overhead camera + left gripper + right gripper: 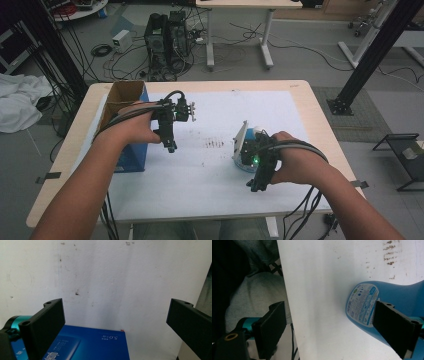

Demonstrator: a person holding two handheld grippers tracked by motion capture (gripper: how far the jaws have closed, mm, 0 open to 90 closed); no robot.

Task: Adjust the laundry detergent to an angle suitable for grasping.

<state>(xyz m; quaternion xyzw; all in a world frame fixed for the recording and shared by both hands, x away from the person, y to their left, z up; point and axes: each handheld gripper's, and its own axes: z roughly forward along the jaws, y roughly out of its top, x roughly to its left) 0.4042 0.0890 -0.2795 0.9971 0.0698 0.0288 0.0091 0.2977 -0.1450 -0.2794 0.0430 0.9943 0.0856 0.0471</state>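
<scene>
A blue box (134, 156) with an open brown top stands at the left of the white sheet (210, 170). My left gripper (172, 144) hovers just right of it, open; in the left gripper view its jaws (116, 307) stand wide apart over the sheet, with nothing between them and the box's blue printed face (90, 345) low in the frame. A light blue bottle (239, 160) with a printed label (362, 302) lies on the sheet. My right gripper (257, 180) is right beside it, open. In the right gripper view the gripper (330, 307) holds nothing, and one jaw overlaps the bottle (397, 295).
Brown specks (215, 144) mark the sheet's middle. The table's near edge and the person's grey trousers (254, 295) show beyond the right gripper. Behind the table the floor holds computer towers (167, 42), cables and another desk (240, 30). Black frame posts (372, 55) stand at both sides.
</scene>
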